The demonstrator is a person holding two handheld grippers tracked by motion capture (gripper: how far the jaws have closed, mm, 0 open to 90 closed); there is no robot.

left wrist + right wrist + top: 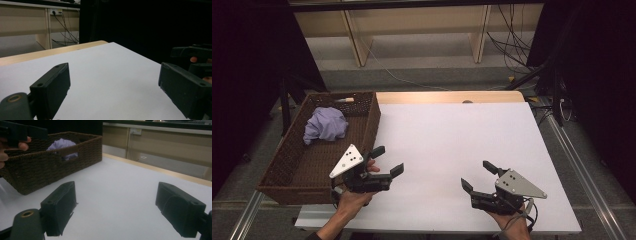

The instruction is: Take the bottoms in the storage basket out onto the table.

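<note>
Dim room, wooden shelving [417, 30] behind

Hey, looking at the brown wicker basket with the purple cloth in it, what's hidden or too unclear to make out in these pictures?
- Crumpled lilac cloth, right gripper view: lower part hidden by the wall of the dark brown woven wicker basket.
- Small pale stick-like object at the basket's far rim, high view: too small to identify.
- Basket floor under the cloth, high view: covered by it.
- Basket's near end, right gripper view: cut off by the picture's left edge.

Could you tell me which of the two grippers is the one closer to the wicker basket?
The left gripper, beside the brown wicker basket holding the lilac cloth. The right gripper hovers farther off, over bare white table.
</note>
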